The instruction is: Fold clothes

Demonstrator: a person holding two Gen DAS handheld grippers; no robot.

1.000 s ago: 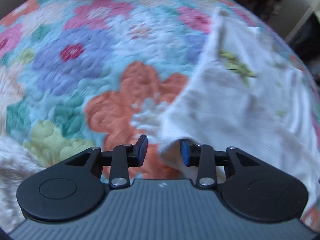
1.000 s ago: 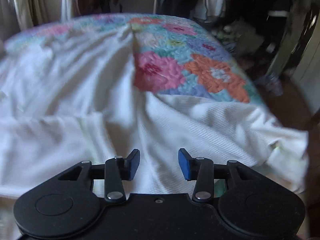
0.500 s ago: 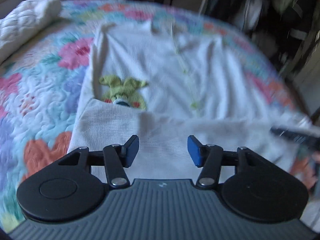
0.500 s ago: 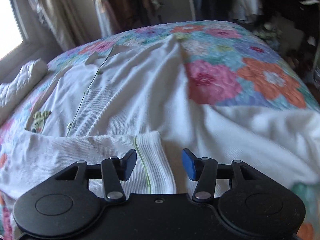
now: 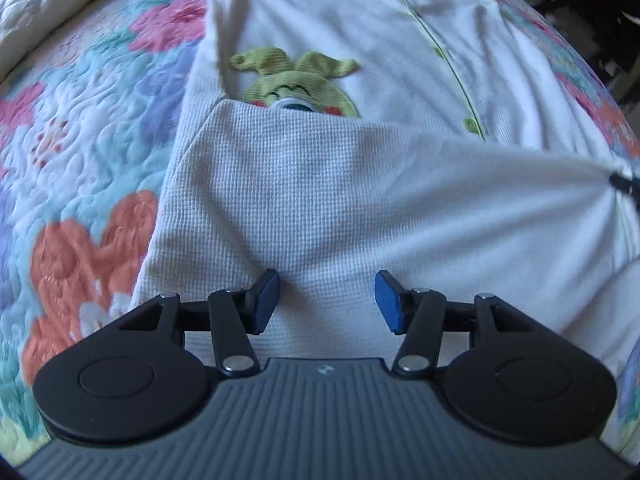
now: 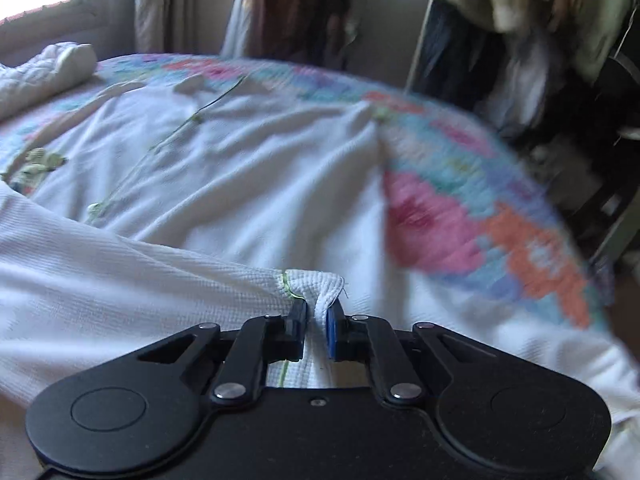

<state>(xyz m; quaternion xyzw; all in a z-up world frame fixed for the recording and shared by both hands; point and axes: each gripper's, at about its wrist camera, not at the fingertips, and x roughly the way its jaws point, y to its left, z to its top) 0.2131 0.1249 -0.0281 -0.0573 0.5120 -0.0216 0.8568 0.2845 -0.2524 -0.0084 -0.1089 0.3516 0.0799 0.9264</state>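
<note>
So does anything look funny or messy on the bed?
Nothing is torn or spilled. The white garment is folded partway over its green frog patch, hiding the frog's lower half, and the cloth is wrinkled. The right gripper pinches a bunched cuff; the left gripper is open.

The supporting surface is a bed covered by a quilted floral bedspread [image 5: 92, 152] with pink, orange, lilac and teal blooms. A white waffle-knit garment [image 5: 320, 200] lies directly on the bedspread, spread across its middle, with its lower portion folded up over the green animal appliqué [image 5: 296, 80]. A green-trimmed button placket [image 5: 452, 64] runs down the front. A cream quilted pillow [image 6: 44, 72] rests at the bedspread's far left edge.
</note>
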